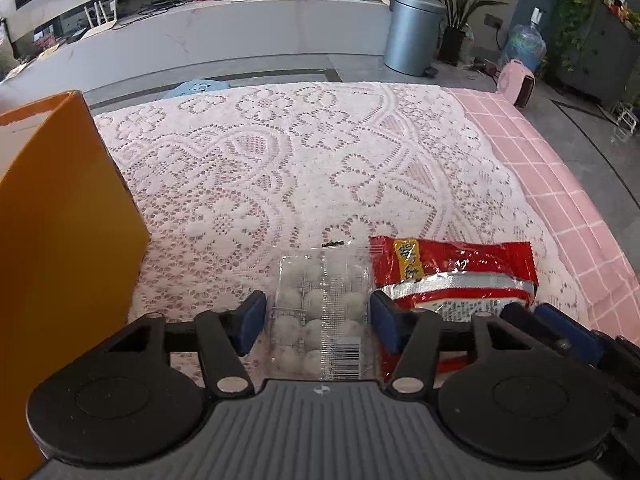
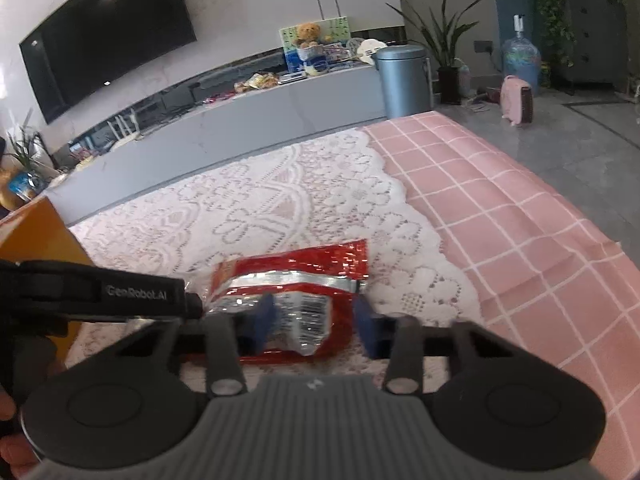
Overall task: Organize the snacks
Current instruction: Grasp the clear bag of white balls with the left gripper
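Note:
A clear pack of white round snacks (image 1: pixel 322 312) lies on the lace cloth, between the open fingers of my left gripper (image 1: pixel 318 324). A red and silver snack bag (image 1: pixel 452 276) lies just right of it. In the right wrist view the same red bag (image 2: pixel 296 300) lies between the open fingers of my right gripper (image 2: pixel 316 322). The blue right gripper fingers (image 1: pixel 560 328) show beside the bag in the left wrist view. The left gripper's body (image 2: pixel 92 292) shows at the left of the right wrist view.
An orange box (image 1: pixel 68 232) stands at the left on the table, also in the right wrist view (image 2: pixel 36 232). White lace cloth (image 1: pixel 300 160) covers a pink checked tablecloth (image 2: pixel 520 240). A grey bin (image 1: pixel 412 32) and TV counter lie beyond.

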`<state>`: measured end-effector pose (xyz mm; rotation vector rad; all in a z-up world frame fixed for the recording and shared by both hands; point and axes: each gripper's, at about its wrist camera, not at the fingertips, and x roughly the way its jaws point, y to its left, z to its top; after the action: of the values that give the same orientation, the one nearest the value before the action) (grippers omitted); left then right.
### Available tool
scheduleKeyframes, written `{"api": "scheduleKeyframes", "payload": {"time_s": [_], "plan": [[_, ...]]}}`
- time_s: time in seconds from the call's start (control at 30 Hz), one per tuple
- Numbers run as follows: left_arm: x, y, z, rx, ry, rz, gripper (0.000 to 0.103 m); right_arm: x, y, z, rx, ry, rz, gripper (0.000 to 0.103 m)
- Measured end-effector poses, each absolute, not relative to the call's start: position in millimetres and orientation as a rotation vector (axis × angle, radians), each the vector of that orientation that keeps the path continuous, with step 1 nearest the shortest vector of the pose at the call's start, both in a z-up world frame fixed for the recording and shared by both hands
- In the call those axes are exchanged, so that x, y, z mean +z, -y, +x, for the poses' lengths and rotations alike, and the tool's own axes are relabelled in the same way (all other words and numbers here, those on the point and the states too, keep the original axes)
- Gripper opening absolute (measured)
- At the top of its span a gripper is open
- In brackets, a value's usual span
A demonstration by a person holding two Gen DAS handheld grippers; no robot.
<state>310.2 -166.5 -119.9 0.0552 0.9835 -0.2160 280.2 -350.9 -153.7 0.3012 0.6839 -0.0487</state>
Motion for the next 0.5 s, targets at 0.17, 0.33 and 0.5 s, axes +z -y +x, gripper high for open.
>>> {"api": "scheduleKeyframes", "payload": {"time_s": [0.17, 0.33, 0.5], "plan": [[-116, 164, 306, -0.223, -1.001, 0.056, 0.06, -148, 345, 277, -0.02, -0.672, 0.276, 0.0], [-108, 157, 292, -0.222, -0.995, 0.042, 0.06, -144, 350, 272, -0.024, -0.67, 0.309, 0.0], [-97, 151, 275, -0.237, -0.981, 0.049, 0.06, -142, 353, 263, -0.042, -0.711, 0.363, 0.0]]}}
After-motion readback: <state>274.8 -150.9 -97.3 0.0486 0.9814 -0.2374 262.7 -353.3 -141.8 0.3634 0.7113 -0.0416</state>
